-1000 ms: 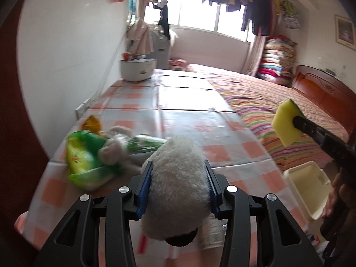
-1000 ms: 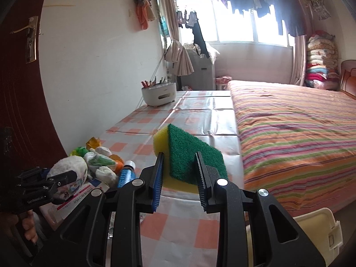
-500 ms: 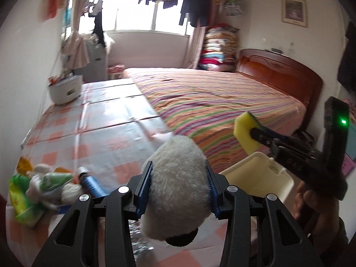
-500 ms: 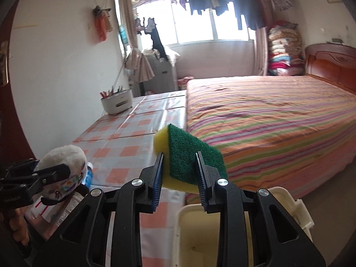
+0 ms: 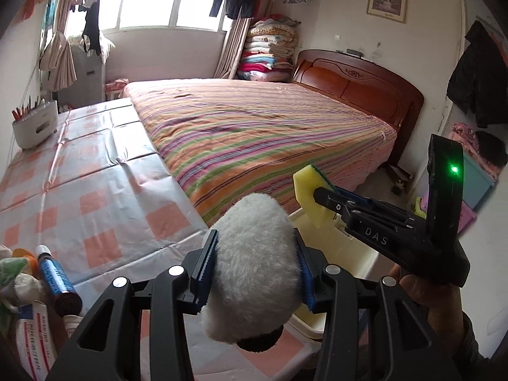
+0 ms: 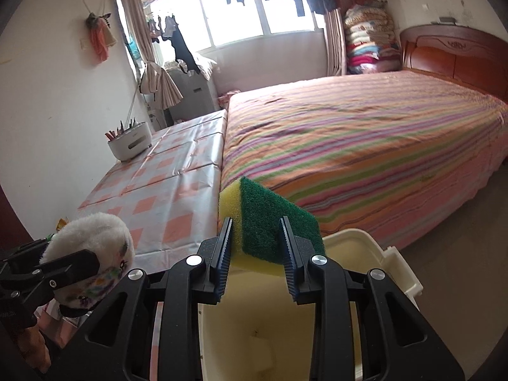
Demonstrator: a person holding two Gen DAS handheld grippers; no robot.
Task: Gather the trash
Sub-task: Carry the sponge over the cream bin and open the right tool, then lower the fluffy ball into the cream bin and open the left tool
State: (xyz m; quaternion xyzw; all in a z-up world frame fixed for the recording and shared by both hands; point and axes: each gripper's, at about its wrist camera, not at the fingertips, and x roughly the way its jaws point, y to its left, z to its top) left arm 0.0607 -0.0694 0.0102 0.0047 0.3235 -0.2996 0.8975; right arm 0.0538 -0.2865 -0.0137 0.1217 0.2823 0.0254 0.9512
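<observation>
My left gripper (image 5: 255, 232) is shut on a white fluffy plush thing (image 5: 254, 263) with a dark underside, held over the near table corner. In the right wrist view the same plush (image 6: 95, 235) shows at lower left in the left gripper (image 6: 92, 260). My right gripper (image 6: 255, 220) is shut on a yellow sponge with a green scouring face (image 6: 270, 219), just above the open cream bin (image 6: 365, 244). From the left wrist view the sponge (image 5: 306, 187) hangs over the bin (image 5: 358, 257), and a hand holds the right gripper (image 5: 320, 195).
A table with an orange-checked cloth (image 5: 95, 190) lies left of a striped bed (image 5: 270, 133). A blue tube (image 5: 55, 276), a toothpaste box (image 5: 33, 333) and crumpled wrappers (image 5: 12, 273) sit on its near left. A white holder (image 5: 35, 123) stands far back.
Both grippers have swung right, away from the pile on the table and towards the bed side. The cream bin now lies under the sponge. Both grips are unchanged.
</observation>
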